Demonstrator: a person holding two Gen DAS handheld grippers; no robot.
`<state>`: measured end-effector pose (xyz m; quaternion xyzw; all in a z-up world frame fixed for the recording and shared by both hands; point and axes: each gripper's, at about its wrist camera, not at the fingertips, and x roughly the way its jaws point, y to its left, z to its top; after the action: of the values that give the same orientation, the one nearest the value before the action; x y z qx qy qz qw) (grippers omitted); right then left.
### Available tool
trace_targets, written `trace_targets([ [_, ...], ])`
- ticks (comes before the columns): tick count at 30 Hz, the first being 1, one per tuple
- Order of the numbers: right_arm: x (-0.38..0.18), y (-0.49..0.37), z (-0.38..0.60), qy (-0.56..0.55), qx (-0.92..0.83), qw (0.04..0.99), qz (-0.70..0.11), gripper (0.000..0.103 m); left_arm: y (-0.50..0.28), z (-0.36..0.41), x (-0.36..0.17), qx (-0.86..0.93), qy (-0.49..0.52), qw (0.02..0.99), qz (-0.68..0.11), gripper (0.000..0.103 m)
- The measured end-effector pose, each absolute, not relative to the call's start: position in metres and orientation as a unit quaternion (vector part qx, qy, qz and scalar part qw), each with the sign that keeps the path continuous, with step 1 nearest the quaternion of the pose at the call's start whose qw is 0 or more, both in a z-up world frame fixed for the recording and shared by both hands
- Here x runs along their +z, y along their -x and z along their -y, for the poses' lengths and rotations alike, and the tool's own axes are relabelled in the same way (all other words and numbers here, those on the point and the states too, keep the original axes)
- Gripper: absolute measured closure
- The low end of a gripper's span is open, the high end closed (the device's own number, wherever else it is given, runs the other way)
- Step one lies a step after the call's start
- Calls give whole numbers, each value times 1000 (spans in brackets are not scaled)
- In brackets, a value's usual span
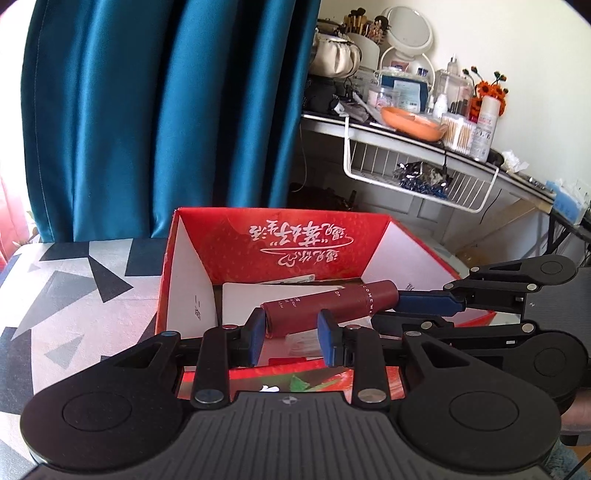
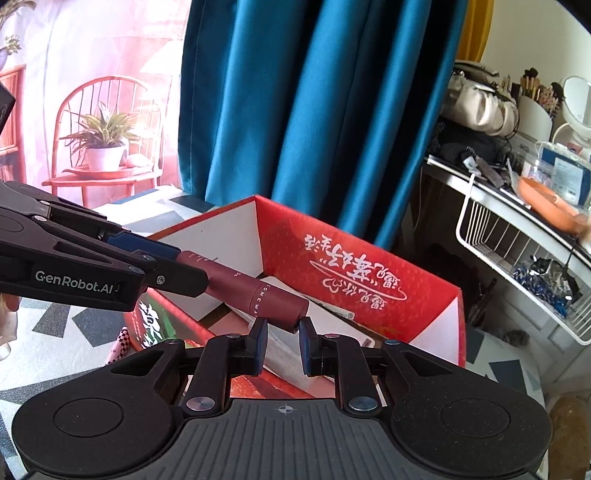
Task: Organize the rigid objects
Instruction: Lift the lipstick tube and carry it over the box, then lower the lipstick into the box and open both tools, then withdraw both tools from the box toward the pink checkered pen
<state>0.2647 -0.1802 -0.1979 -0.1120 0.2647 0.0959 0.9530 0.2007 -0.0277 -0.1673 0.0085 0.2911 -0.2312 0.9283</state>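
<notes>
My left fingers [image 2: 173, 266] and right fingers [image 1: 417, 306] were each clamped on an end of the maroon tube [image 1: 325, 308], holding it level over the open red box [image 1: 280, 236]. In my judgement it remained to be set down inside.

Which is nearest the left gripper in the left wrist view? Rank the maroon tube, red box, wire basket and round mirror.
1. Maroon tube, between the left gripper fingers.
2. Red box, directly beneath and ahead.
3. Wire basket, hanging at the right, well beyond the box.
4. Round mirror, top right, farthest back.
</notes>
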Motion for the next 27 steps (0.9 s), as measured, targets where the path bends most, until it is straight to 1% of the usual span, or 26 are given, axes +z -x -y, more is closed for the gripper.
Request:
trace_targets([
  [8,-210,-275,187,80,95,951,-284,86,-211,31,-175,-230,-17,923,-306,71],
  [16,-210,-274,192,53,86,953,-286,82,-210,31,-176,-233,-20,924,-303,70],
  [17,-210,-272,192,49,84,954,-283,79,-208,31,-176,-233,-23,924,-301,69],
  [18,-209,-270,192,47,81,956,-279,73,-207,31,-174,-232,-26,925,-299,65],
  [19,-209,-268,193,45,77,957,-275,70,-205,31,-173,-230,-28,926,-297,61],
  [20,-208,-266,193,42,75,958,-272,65,-202,30,-171,-228,-29,928,-293,53],
  [21,-207,-264,193,38,72,960,-269,59,-200,29,-170,-224,-30,931,-288,48],
  [22,-207,-262,194,36,68,961,-266,55,-198,27,-168,-214,-31,934,-285,46],
  [23,-206,-259,194,34,61,963,-262,44,-196,26,-166,-206,-33,936,-283,40],
  [24,-206,-256,195,31,55,964,-258,23,-195,24,-165,-203,-31,937,-283,29],
  [25,-205,-253,197,25,49,966,-252,10,-193,21,-164,-203,-28,937,-282,24],
  [26,-206,-249,199,16,46,968,-244,1,-191,19,-163,-204,-26,938,-280,17],
  [27,-207,-244,202,6,47,970,-238,0,-189,18,-163,-204,-26,938,-281,13],
])
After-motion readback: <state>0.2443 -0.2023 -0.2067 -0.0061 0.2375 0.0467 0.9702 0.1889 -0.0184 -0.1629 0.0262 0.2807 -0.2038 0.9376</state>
